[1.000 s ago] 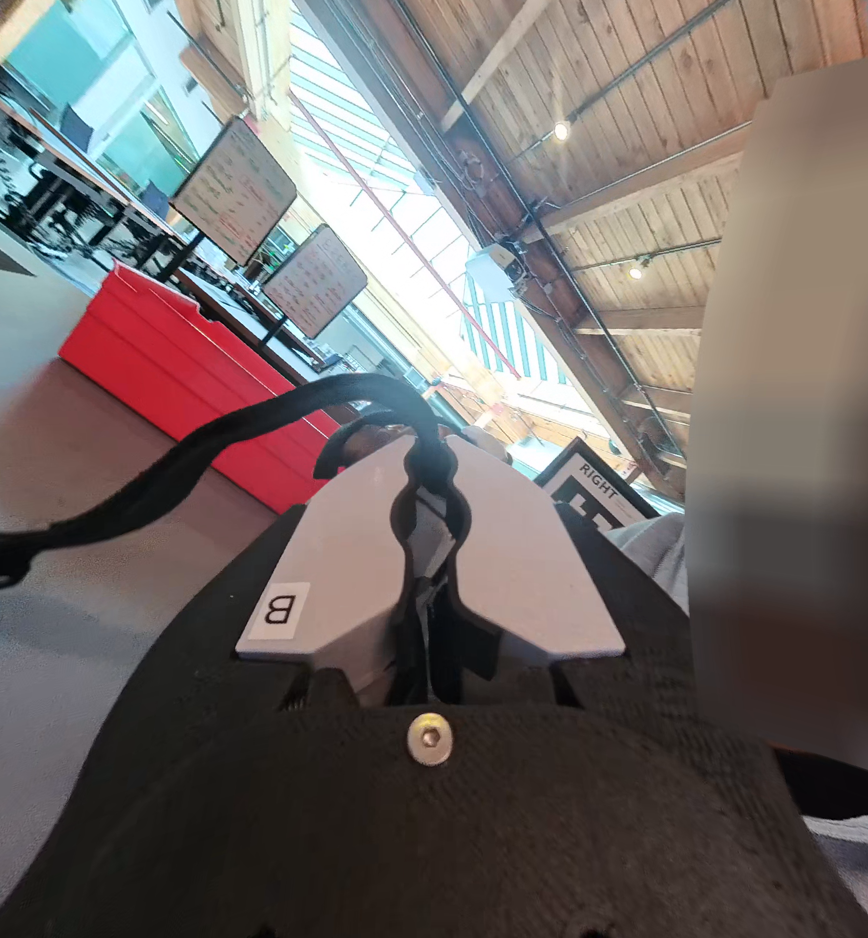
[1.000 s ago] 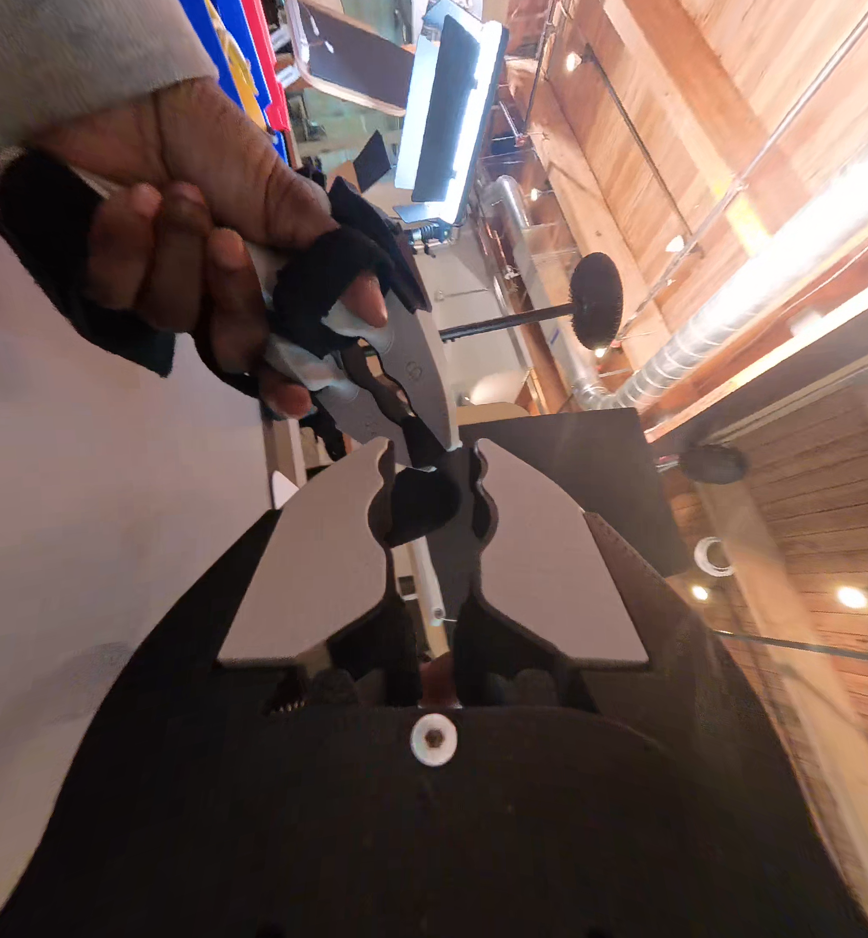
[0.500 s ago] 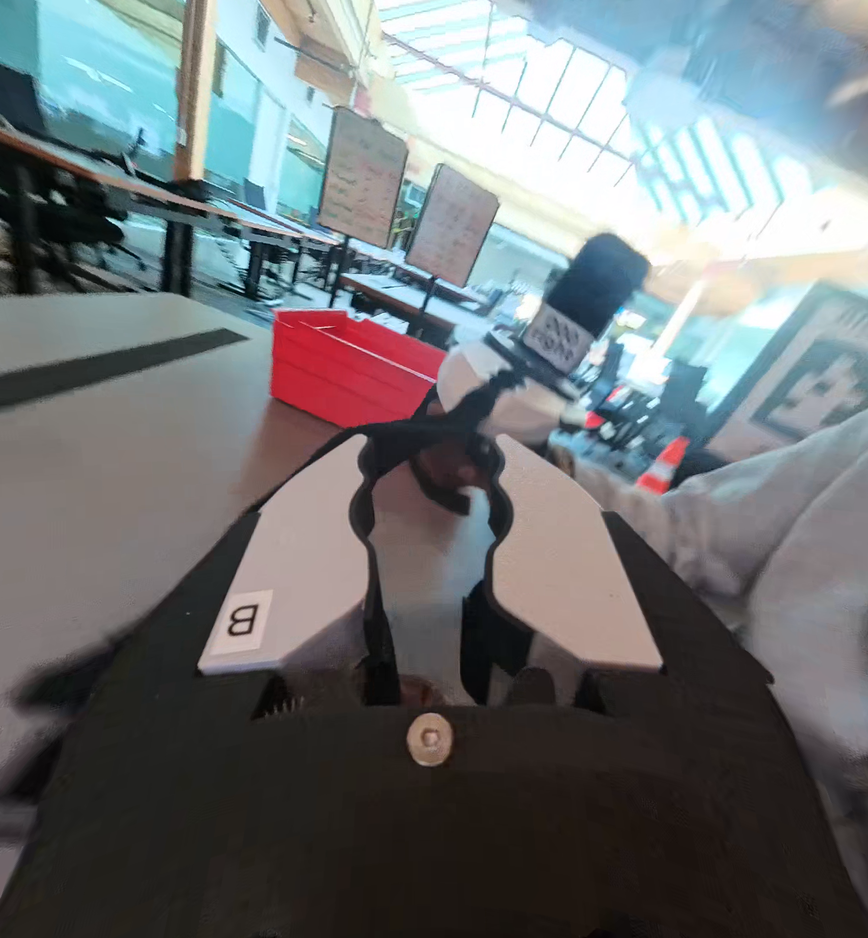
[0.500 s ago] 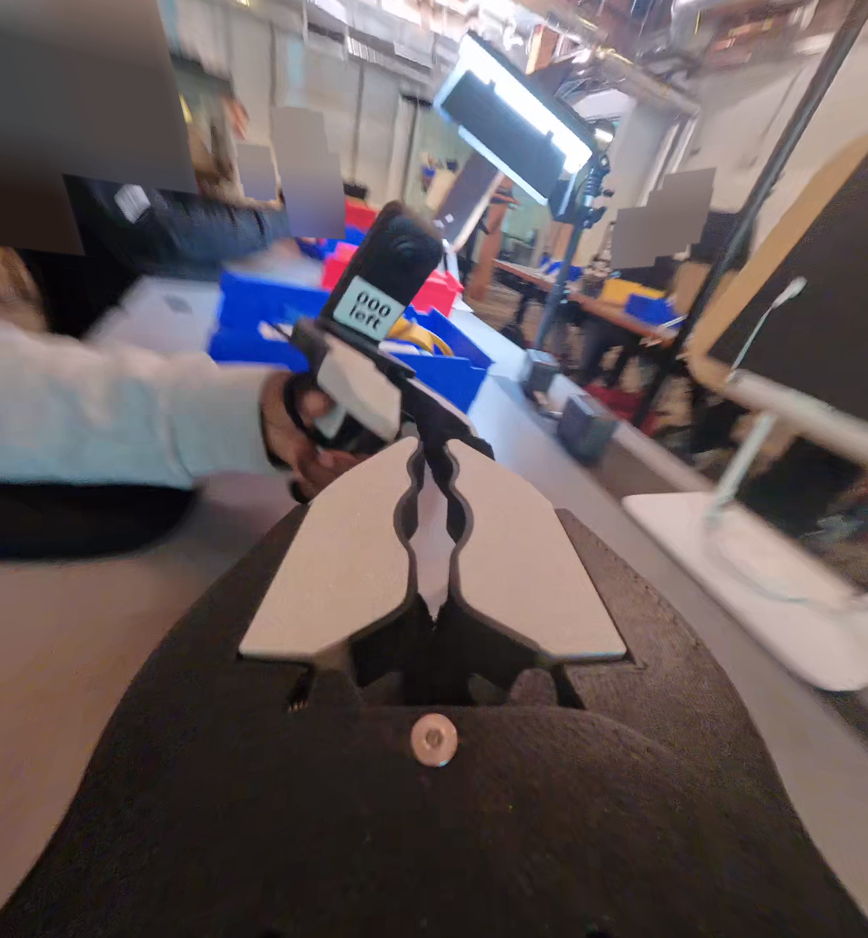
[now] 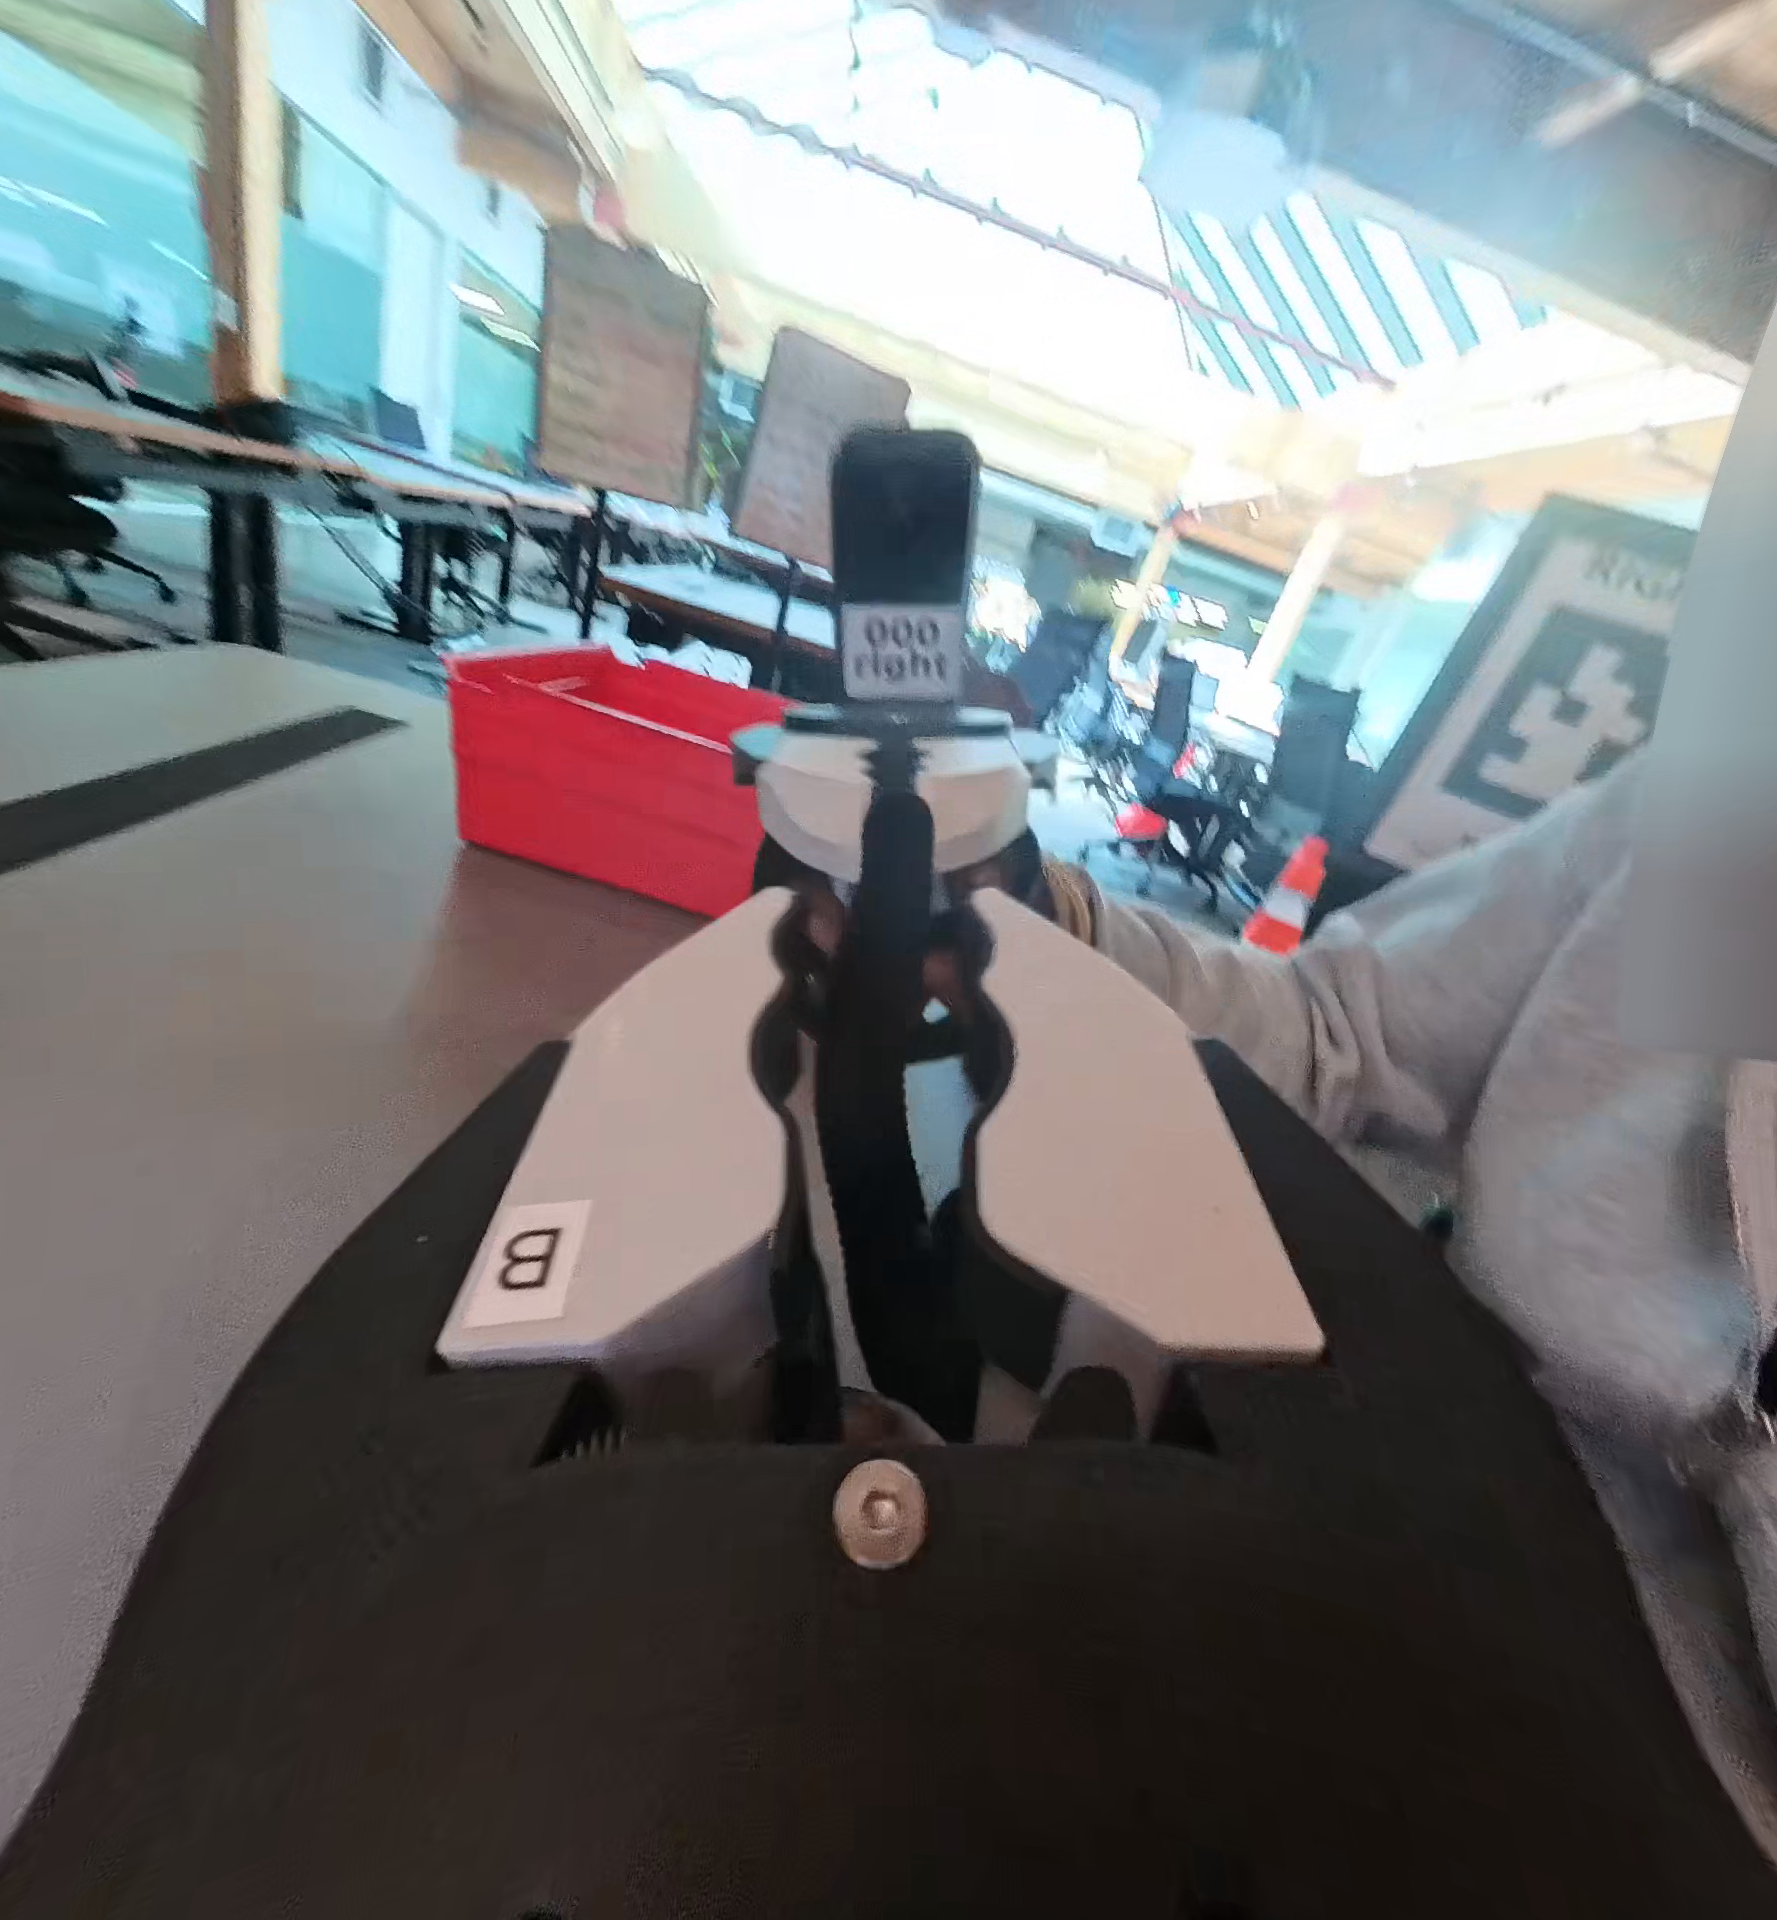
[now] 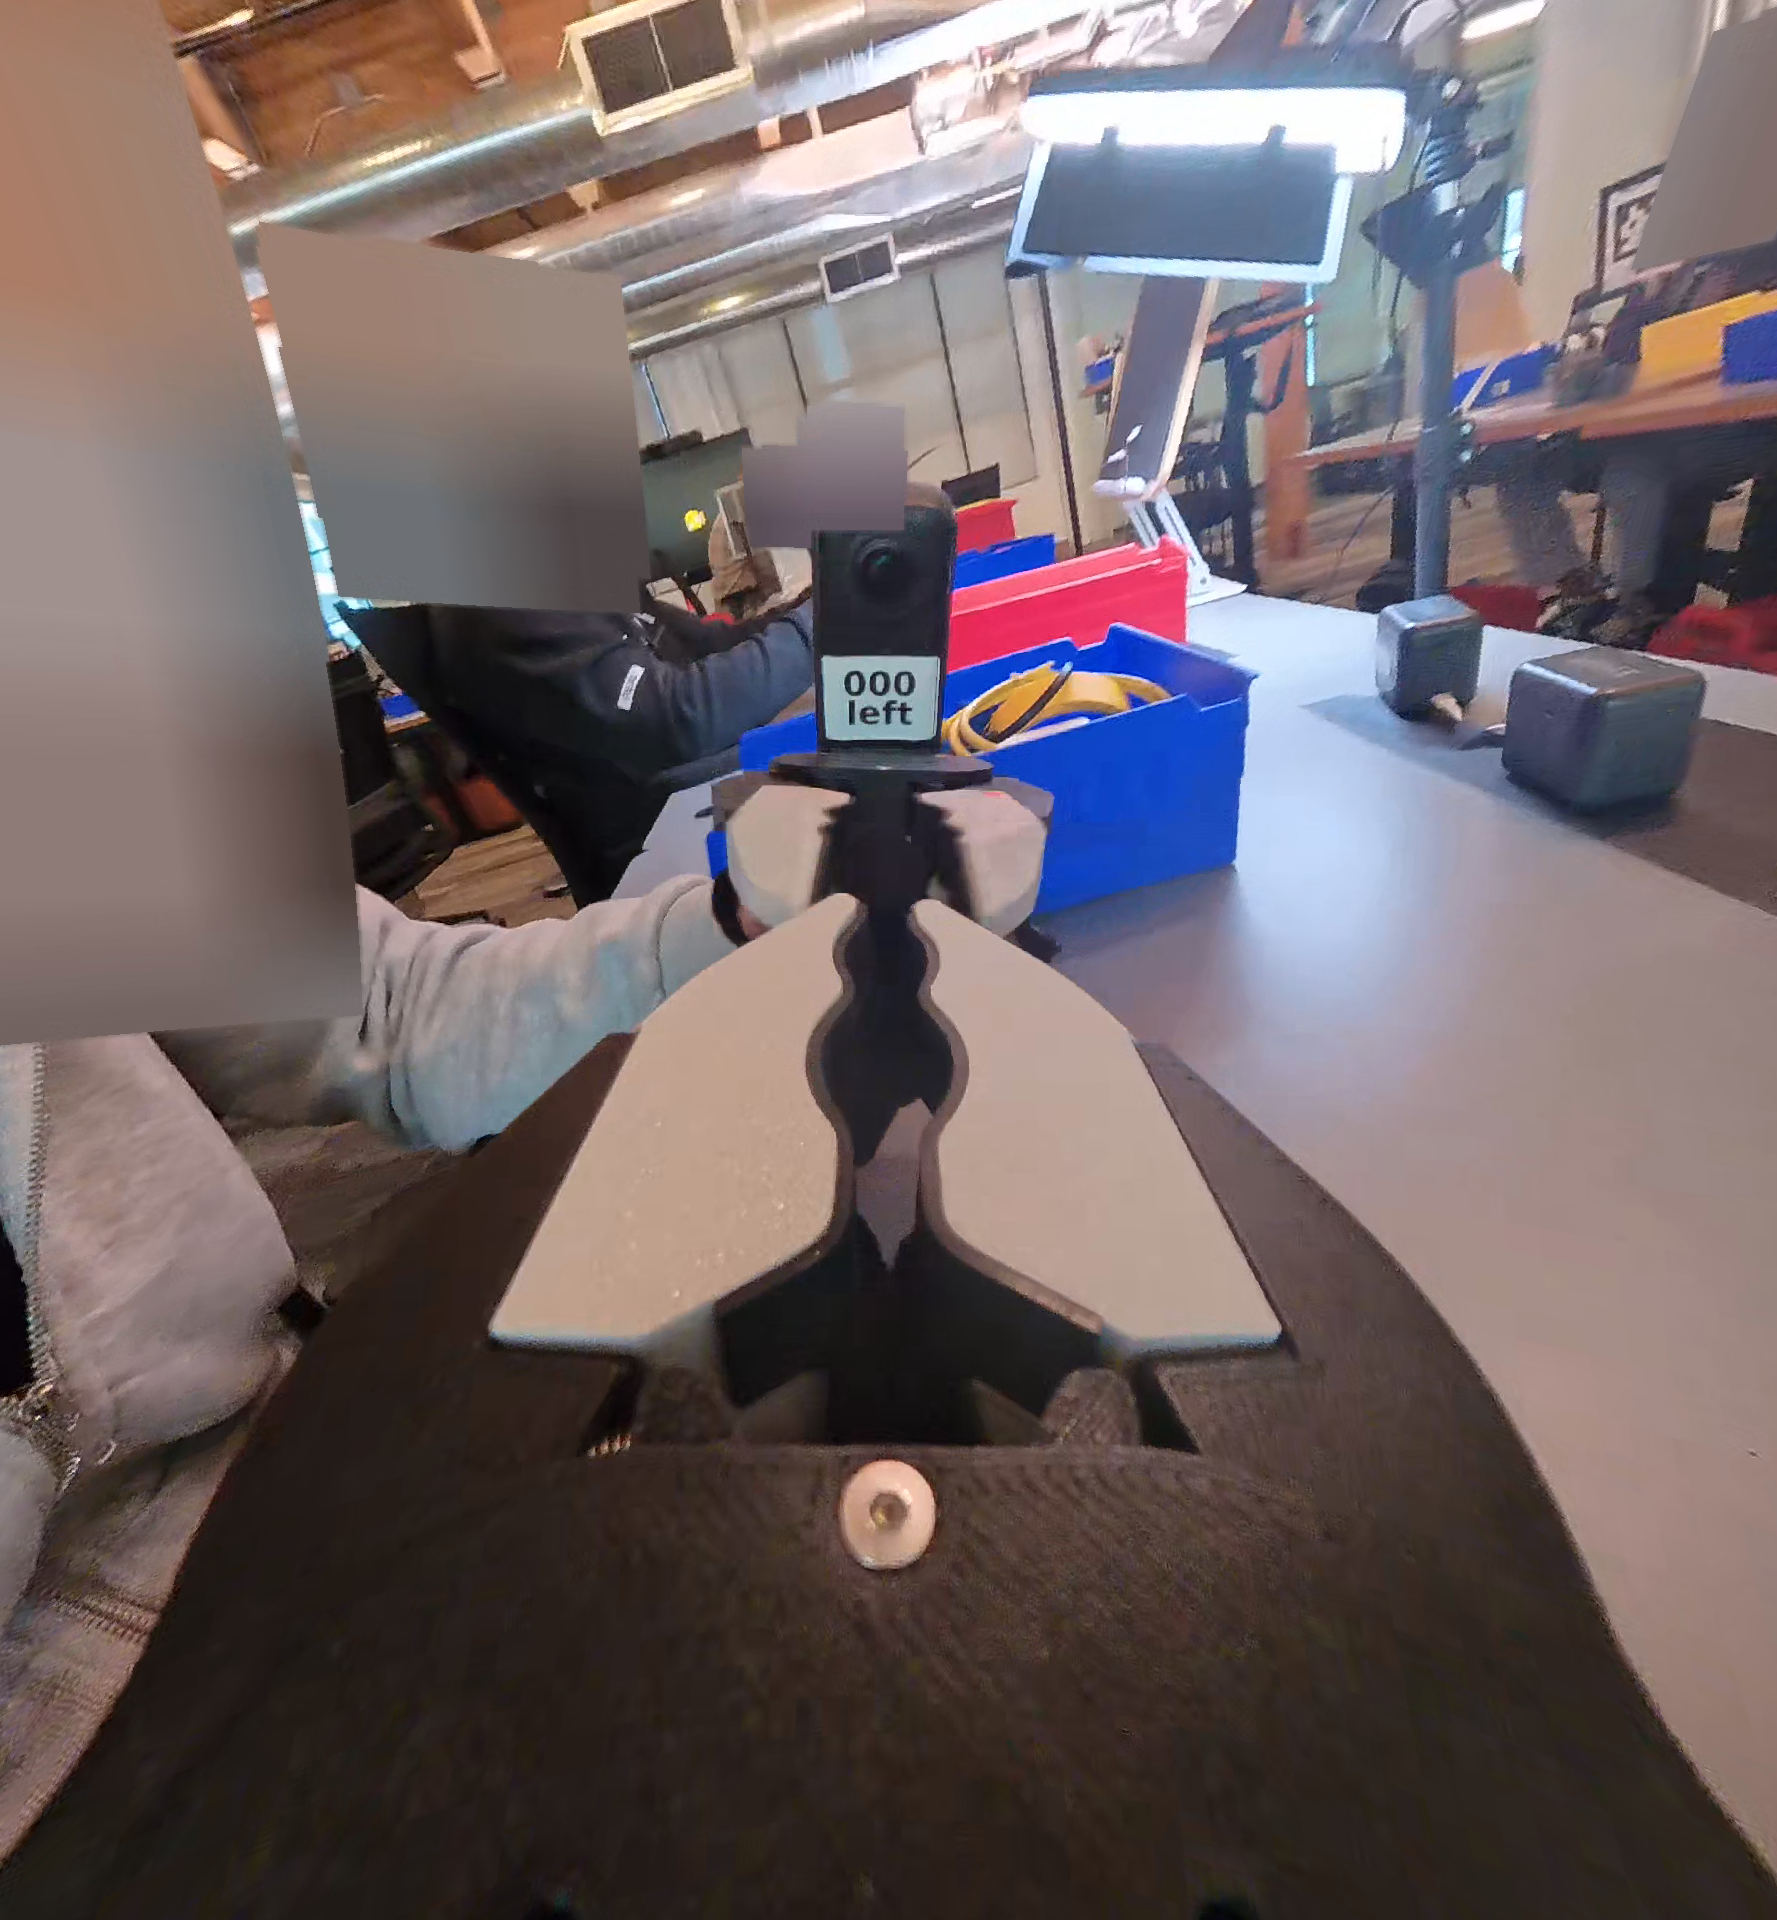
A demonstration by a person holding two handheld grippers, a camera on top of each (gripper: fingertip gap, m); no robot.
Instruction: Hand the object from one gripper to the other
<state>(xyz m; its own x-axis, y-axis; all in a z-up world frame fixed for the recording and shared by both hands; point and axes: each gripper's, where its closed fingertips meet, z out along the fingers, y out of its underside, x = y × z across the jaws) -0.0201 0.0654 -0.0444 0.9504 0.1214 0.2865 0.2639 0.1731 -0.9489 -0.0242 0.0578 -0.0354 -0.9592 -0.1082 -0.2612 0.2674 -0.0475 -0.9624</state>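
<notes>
Your right gripper [image 6: 886, 925] clamps the black strap [image 5: 868, 1143]; your left gripper [image 5: 882, 914] stands parted around it, contact obscured.

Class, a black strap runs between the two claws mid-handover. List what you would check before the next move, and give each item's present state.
1. Receiving grip: the right claw is shut on the black strap. Ok.
2. Release: the left claw is open, fingers apart. Ok.
3. Strap clear of the left claw: it runs through the gap, and contact is unclear. Cannot tell.
4. Alignment: the claws face each other, tip to tip. Ok.
5. Room to draw apart: the red bin and blue bin sit farther back on the table. Probably ok.
6. Strap's loose end: hidden. Cannot tell.
</notes>
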